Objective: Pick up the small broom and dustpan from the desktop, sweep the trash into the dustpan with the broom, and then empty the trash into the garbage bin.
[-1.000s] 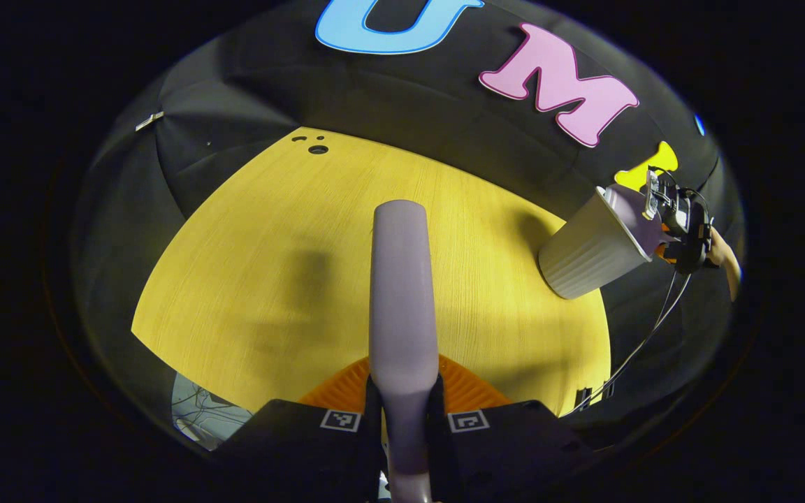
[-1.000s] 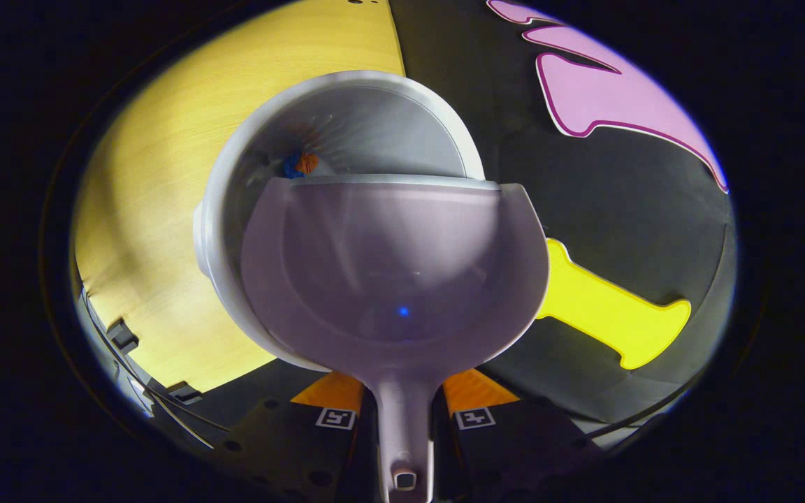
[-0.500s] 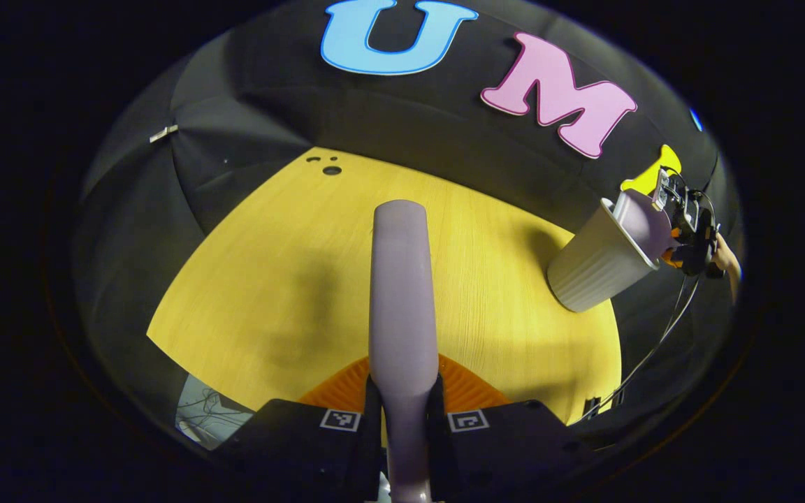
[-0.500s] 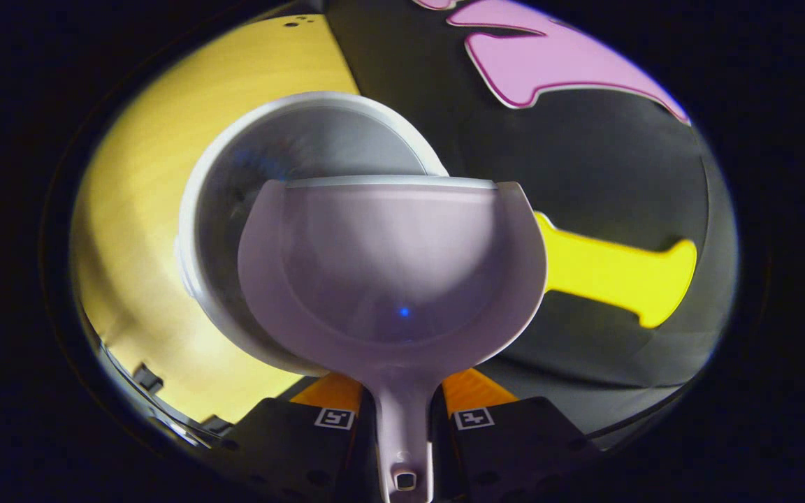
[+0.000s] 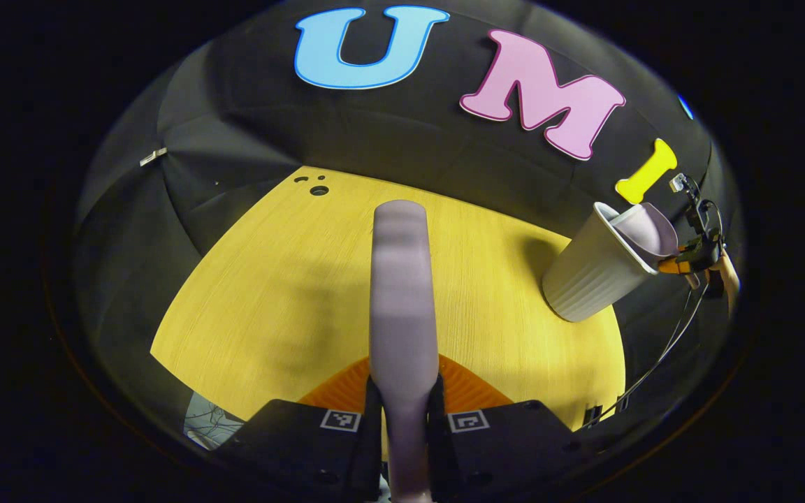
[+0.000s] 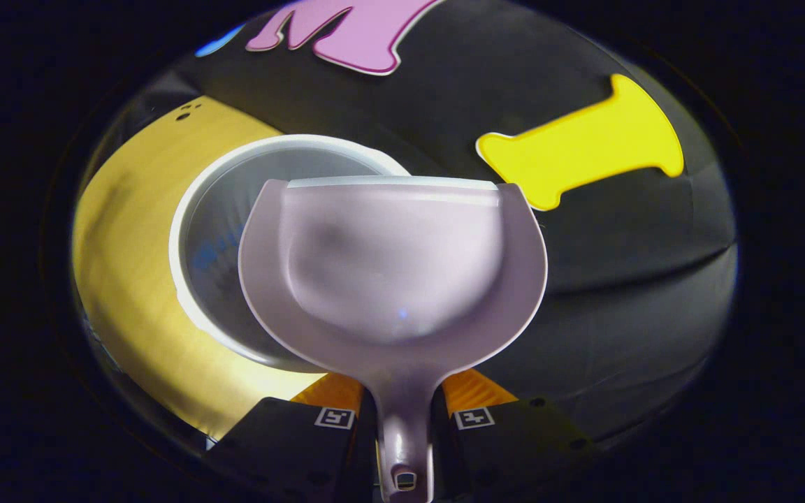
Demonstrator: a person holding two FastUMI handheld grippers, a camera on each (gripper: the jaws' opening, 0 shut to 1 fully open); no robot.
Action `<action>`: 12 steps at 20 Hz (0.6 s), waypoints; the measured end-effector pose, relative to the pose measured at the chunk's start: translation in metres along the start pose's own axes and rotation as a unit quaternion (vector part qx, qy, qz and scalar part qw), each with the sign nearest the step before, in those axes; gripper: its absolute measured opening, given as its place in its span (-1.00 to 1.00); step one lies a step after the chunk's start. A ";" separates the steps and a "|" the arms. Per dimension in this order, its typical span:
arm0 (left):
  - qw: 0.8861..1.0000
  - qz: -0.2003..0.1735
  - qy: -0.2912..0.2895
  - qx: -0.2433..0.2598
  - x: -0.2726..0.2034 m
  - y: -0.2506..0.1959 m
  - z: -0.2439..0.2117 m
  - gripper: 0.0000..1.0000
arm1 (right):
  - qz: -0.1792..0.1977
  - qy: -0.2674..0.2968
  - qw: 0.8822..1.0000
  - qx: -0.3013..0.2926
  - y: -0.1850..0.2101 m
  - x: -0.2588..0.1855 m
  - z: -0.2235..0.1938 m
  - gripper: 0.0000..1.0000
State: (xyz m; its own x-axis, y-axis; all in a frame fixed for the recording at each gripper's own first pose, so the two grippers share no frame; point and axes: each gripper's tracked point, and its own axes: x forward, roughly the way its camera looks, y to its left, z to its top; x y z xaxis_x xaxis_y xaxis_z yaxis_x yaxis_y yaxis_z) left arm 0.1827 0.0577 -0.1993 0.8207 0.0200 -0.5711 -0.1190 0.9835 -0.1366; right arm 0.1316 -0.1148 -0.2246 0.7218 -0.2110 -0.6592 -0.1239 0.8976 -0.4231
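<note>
Dustpan (image 6: 392,272) first: we hold it by its handle in the right gripper (image 6: 406,419), both fingers closed tight on the stem, the scoop's lip over the open mouth of the garbage bin (image 6: 235,202). We judge it is kept there so any last scraps drop inside the bin and not onto the desktop (image 6: 116,230). Something bluish lies blurred inside the bin, probably the trash. The scoop itself looks empty. Broom (image 5: 400,286) sits in the left gripper (image 5: 402,419), fingers clamped on it where it narrows, held above the desktop (image 5: 291,279) well to the near-left of the bin (image 5: 588,269), likely parked clear of the pour. From that side we also see the dustpan (image 5: 643,230) tipped into the bin's rim, with the right gripper (image 5: 696,251) and a hand (image 5: 724,272) behind it. Against half a second ago, the dustpan has swung so more booth wall shows beyond the bin, and the bin sits lower-left behind the scoop; the orange-and-blue scraps seen a second ago are now only a blue smear. The broom barely moved.
</note>
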 end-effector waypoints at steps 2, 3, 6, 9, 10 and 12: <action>1.000 -0.003 0.001 -0.001 0.003 -0.007 0.005 -0.38 | 0.014 -0.007 0.999 0.044 0.002 0.000 -0.003 -0.26; 1.000 -0.002 0.003 0.000 0.005 -0.007 0.008 -0.38 | 0.023 -0.009 0.997 0.067 0.004 0.000 -0.003 -0.27; 1.000 0.007 0.008 0.005 0.007 -0.004 0.012 -0.39 | 0.064 -0.018 0.989 0.130 0.011 0.002 -0.002 -0.27; 1.000 0.009 0.009 0.018 0.005 -0.002 0.017 -0.39 | 0.068 -0.059 0.980 0.177 0.012 -0.007 0.013 -0.26; 1.000 0.008 0.009 0.020 0.005 -0.002 0.018 -0.39 | 0.065 -0.076 0.977 0.187 0.013 -0.016 0.019 -0.31; 1.000 -0.002 0.006 0.024 0.007 -0.004 0.020 -0.39 | 0.068 -0.092 0.972 0.203 0.015 -0.028 0.027 -0.27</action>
State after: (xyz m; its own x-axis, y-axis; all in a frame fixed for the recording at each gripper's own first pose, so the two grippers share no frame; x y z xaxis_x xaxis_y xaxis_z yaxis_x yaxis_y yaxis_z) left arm 0.2000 0.0574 -0.1863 0.8139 0.0145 -0.5808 -0.0894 0.9909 -0.1005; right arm 0.1280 -0.0848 -0.1964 0.8318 -0.0394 -0.5537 0.0245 0.9991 -0.0343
